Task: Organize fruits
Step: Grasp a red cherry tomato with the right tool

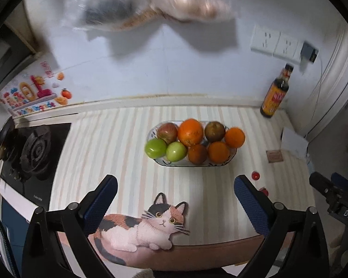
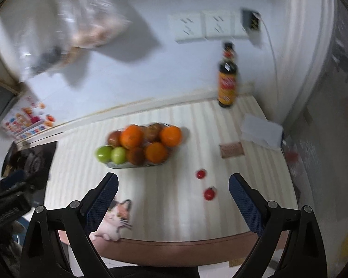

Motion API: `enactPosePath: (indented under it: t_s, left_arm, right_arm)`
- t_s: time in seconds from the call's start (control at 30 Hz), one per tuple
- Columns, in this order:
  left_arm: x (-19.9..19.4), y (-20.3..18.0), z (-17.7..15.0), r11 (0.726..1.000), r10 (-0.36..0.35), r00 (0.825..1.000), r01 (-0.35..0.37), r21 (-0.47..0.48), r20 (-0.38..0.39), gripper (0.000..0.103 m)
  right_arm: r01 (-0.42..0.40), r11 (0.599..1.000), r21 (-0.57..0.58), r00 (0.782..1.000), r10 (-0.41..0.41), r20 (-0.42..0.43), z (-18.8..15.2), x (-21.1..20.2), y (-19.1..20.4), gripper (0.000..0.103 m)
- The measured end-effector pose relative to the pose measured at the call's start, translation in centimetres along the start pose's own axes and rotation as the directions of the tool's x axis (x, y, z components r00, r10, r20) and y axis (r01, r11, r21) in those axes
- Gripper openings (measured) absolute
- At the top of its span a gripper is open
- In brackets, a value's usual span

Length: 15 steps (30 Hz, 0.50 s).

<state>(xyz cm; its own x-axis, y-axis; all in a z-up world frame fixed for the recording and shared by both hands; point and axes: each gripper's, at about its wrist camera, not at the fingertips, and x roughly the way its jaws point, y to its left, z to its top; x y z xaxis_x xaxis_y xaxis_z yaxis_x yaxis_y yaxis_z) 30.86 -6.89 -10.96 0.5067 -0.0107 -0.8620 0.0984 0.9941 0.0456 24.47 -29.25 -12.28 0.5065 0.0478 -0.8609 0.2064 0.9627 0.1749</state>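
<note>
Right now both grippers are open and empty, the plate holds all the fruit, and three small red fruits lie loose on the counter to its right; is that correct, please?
Not quite: two small red fruits lie loose, not three, as the right wrist view shows. The rest holds: the left gripper and right gripper are open and empty, and the plate holds the other fruit.

Orange oranges [image 1: 190, 132], green apples [image 1: 154, 147], cream-striped counter [image 1: 118, 143]

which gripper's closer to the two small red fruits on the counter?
Right. The right gripper hovers open just short of the small red fruits, which lie between its jaws in view. The left gripper hovers open over the cat mat, fruits off to its right.
</note>
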Motion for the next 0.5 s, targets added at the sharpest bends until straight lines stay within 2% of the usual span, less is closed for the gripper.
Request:
enactPosePath:
  t_s: [0.2,0.27,0.3,0.33,0.4,0.5]
  left_arm:
    - [6.6,-3.9,0.6,0.997,0.007,0.993,0.003,0.082,-0.118,0.103]
    - [8.7,-5.6,0.6,0.993,0.016,0.989,0.001,0.118,-0.148,0.103]
    - [10.0,-6.7,0.6,0.990,0.016,0.986,0.008,0.142,-0.167,0.103]
    - [10.9,-7.4,0.7,0.987,0.019,0.983,0.011,0.160,-0.182,0.103]
    - [12.8,-9.2,0.8,0.979,0.021,0.975,0.025,0.202,-0.220,0.103]
    - [15.3,-11.4,1.3,0.969,0.017,0.962,0.052,0.242,-0.274,0.103]
  right_arm:
    - [0.043,0.993,0.108,0.992,-0.030,-0.119,-2.2,8.4,-5.5,0.098]
    - [0.033,0.989,0.146,0.988,-0.010,-0.156,-3.2,11.5,-6.9,0.097]
    - [0.033,0.987,0.160,0.985,-0.005,-0.170,-3.8,13.1,-7.5,0.092]
    - [0.030,0.985,0.168,0.981,0.003,-0.193,-4.3,14.6,-8.0,0.080]
    - [0.017,0.981,0.192,0.973,0.028,-0.228,-5.3,17.3,-8.6,0.066]
    - [0.000,0.977,0.212,0.967,0.054,-0.249,-6.5,20.0,-8.9,0.059]
